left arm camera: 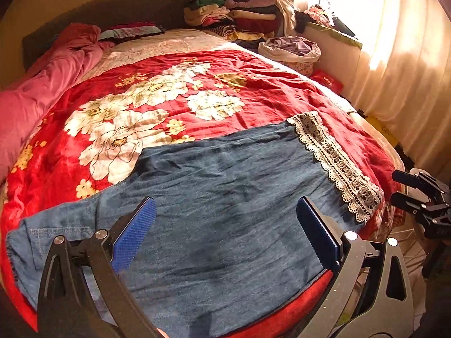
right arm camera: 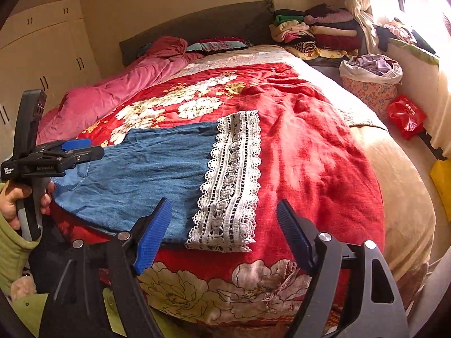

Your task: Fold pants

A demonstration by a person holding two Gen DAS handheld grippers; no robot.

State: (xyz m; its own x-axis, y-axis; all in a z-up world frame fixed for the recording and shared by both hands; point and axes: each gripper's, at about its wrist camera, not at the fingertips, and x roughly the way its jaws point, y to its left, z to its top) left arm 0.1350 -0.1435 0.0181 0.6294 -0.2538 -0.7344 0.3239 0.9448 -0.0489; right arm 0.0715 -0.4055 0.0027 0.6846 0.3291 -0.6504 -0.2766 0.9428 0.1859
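Observation:
Blue denim pants (left arm camera: 220, 197) with a white lace hem (left arm camera: 335, 163) lie flat on the red floral blanket (left arm camera: 169, 93), legs stacked, waistband to the left. My left gripper (left arm camera: 225, 214) hovers open and empty over the middle of the pants. In the right wrist view the pants (right arm camera: 146, 174) and lace hem (right arm camera: 234, 183) lie ahead. My right gripper (right arm camera: 224, 214) is open and empty, above the near edge of the lace hem. The left gripper (right arm camera: 81, 149) also shows there at the left, held by a hand.
A pink quilt (left arm camera: 48, 84) is bunched along the bed's left side. Folded clothes (left arm camera: 234, 14) are piled at the headboard. A lined laundry basket (right arm camera: 372, 79) and a red bag (right arm camera: 406, 115) stand right of the bed, below a bright curtained window (left arm camera: 394, 42).

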